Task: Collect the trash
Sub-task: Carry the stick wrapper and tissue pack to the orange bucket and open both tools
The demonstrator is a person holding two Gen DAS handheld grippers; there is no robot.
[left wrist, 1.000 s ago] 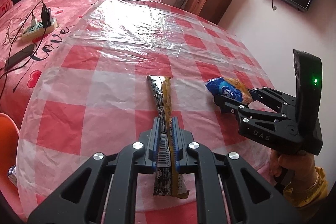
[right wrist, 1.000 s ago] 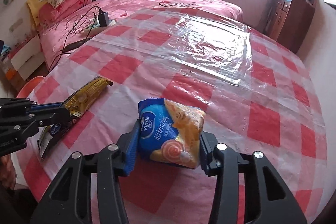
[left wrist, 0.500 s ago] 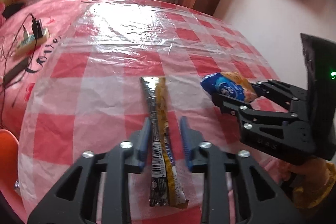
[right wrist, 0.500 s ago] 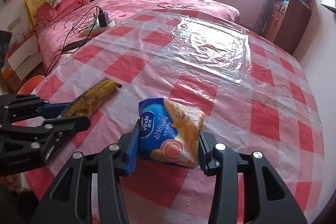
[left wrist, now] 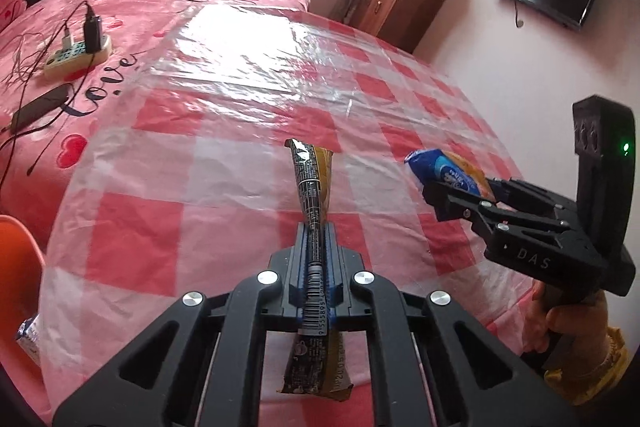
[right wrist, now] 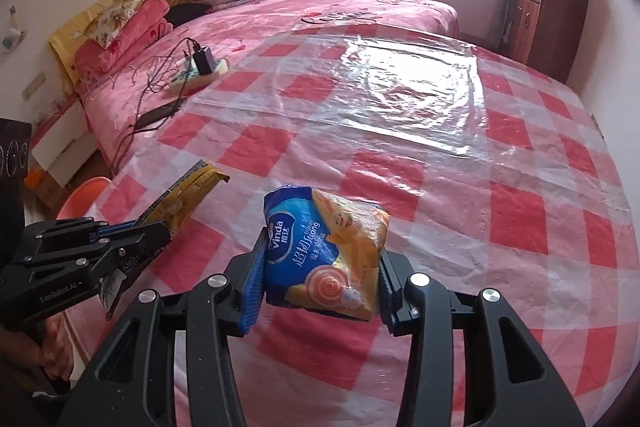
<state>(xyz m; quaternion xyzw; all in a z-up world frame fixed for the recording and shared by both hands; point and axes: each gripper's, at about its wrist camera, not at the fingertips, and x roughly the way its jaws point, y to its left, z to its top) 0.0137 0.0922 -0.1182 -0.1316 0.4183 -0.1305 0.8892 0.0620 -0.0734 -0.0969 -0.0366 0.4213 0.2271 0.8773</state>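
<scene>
The left gripper (left wrist: 316, 227) is clamped on the long wrapper (left wrist: 314, 195), which is lifted clear of the table (left wrist: 240, 115); the right gripper (right wrist: 320, 263) squeezes the tissue pack (right wrist: 324, 251) just above the cloth. The wrapper could slide out (it is slick and held edge-on), and the soft pack could slip if tilted.

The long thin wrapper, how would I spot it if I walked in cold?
Find the table under the red-and-white checked cloth beside the pink bed. At its near edge, the left gripper is shut on a long thin wrapper, black and yellow with a barcode. The tissue pack in the right gripper is short, puffy and blue-orange.
</scene>
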